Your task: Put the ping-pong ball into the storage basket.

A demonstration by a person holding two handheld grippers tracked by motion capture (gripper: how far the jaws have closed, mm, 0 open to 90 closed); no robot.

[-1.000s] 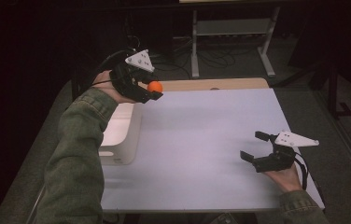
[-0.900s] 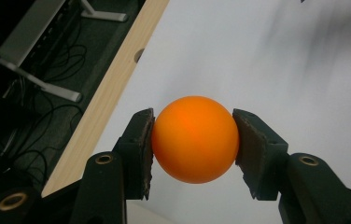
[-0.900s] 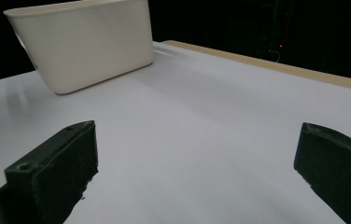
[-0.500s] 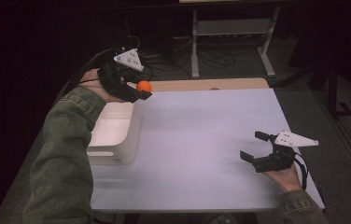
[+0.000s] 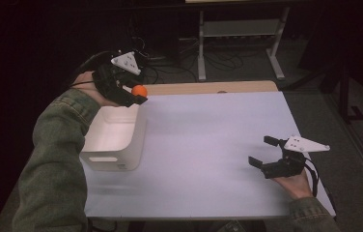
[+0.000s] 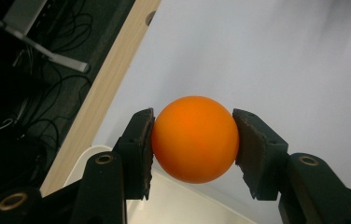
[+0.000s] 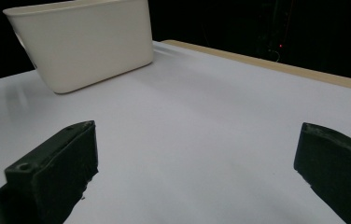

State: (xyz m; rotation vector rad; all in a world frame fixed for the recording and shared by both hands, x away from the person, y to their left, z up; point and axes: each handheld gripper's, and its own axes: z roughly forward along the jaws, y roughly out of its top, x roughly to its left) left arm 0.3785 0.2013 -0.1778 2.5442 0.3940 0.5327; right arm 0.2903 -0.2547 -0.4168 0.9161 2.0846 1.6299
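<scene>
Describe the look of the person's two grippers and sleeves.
Both the left gripper and the right gripper are black, blocky two-jaw tools, each topped by a grey three-cornered plate with small dark dots. A thin black cable trails from each. Both forearms wear olive-green fabric sleeves.

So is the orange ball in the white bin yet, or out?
Out. The orange ball is clamped between the left gripper's jaws, held in the air near the far corner of the white bin.

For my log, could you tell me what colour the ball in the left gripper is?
Orange, plain; the ball shows best in the left gripper view.
</scene>
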